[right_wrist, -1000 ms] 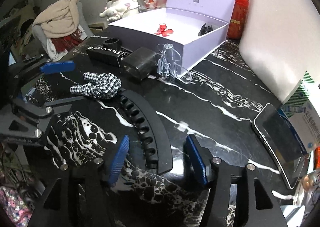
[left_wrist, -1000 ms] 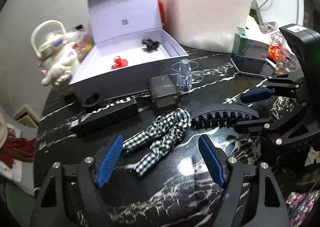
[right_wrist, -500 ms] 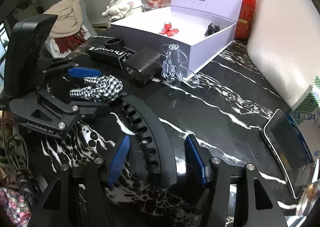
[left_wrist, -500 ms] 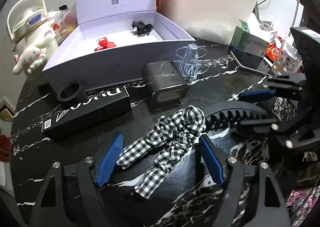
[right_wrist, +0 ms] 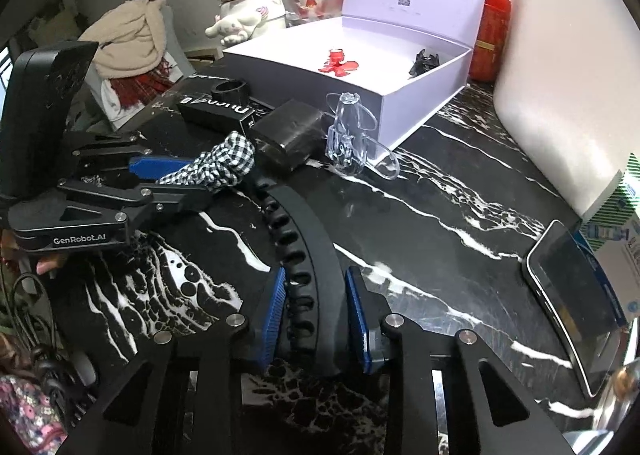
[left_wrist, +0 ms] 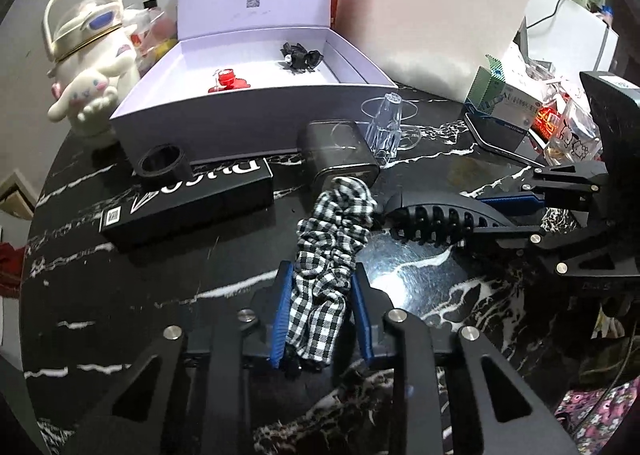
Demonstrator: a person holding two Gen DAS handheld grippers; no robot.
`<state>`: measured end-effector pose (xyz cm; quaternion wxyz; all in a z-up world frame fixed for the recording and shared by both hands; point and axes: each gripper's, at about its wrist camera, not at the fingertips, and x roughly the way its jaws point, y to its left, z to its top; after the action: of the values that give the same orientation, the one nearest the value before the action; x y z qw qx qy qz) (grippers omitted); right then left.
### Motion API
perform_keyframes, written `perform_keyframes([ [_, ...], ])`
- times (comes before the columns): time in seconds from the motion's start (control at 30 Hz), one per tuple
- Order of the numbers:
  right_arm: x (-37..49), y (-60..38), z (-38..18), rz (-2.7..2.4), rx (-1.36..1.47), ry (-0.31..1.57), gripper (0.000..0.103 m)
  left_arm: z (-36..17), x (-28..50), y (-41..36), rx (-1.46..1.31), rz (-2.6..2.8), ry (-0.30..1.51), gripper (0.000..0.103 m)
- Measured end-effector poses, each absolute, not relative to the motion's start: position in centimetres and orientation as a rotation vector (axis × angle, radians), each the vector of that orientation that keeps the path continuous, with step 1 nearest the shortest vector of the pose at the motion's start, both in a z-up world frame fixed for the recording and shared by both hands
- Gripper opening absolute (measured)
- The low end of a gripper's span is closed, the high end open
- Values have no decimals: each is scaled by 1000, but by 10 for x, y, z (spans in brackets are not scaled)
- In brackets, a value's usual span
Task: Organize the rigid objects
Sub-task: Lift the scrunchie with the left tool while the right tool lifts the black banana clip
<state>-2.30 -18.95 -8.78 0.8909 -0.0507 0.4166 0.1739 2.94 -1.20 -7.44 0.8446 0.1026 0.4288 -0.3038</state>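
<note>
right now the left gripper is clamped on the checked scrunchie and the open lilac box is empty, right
Not quite. The left gripper is clamped on the checked scrunchie, but the open lilac box is not empty: the left wrist view shows a red clip and a black clip lying inside it.

A lived-in home: plush-covered kettle, draped clothes and clutter ring a marble table.

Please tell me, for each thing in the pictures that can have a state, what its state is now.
lilac box: lid open.
checked scrunchie: clamped.
left gripper: shut on the scrunchie.
black hair clip: between the right pads, on the table.
right gripper: closing around the clip.
phone: screen dark.
</note>
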Motion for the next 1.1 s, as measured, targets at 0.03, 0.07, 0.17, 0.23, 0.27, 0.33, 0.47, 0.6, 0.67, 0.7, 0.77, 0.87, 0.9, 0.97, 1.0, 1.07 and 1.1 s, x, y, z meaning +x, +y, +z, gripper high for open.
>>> perform_keyframes([
  [0.03, -24, -190, -86, 360, -100, 863, 30, -74, 28, -11, 213, -634, 908, 26],
  [0.07, -25, -190, -85, 358, -98, 863, 30, -73, 27, -11, 217, -622, 908, 26],
  [0.17, -28, -189, -79, 355, -107, 855, 30, -71, 22, -9, 224, -591, 908, 26],
  [0.23, -31, -187, -76, 354, -114, 847, 30, -68, 20, -7, 217, -580, 911, 26],
  [0.27, -32, -187, -74, 352, -116, 843, 30, -66, 19, -6, 213, -571, 908, 26],
  [0.33, -33, -186, -70, 351, -119, 837, 30, -62, 17, -5, 216, -558, 897, 26],
  [0.47, -37, -185, -61, 352, -125, 818, 30, -51, 15, -4, 211, -561, 874, 26],
  [0.6, -40, -184, -49, 341, -136, 791, 30, -36, 11, -6, 215, -570, 838, 26],
  [0.67, -41, -184, -41, 339, -144, 774, 30, -29, 11, -8, 218, -574, 819, 26],
  [0.7, -41, -184, -37, 339, -150, 764, 30, -25, 11, -9, 217, -576, 810, 26],
  [0.77, -41, -183, -29, 343, -159, 741, 30, -18, 13, -11, 218, -575, 797, 26],
  [0.87, -41, -183, -16, 352, -171, 716, 30, -7, 17, -12, 211, -569, 780, 26],
  [0.9, -39, -182, -14, 352, -174, 711, 30, -3, 19, -13, 206, -569, 772, 26],
  [0.97, -38, -182, -8, 347, -180, 696, 30, 5, 21, -15, 201, -563, 750, 26],
  [1.0, -37, -182, -7, 347, -183, 690, 30, 9, 23, -16, 205, -559, 741, 26],
  [1.07, -34, -183, -3, 348, -185, 684, 30, 13, 25, -19, 212, -554, 732, 26],
  [1.1, -32, -183, -1, 346, -186, 681, 30, 16, 28, -21, 214, -551, 731, 26],
])
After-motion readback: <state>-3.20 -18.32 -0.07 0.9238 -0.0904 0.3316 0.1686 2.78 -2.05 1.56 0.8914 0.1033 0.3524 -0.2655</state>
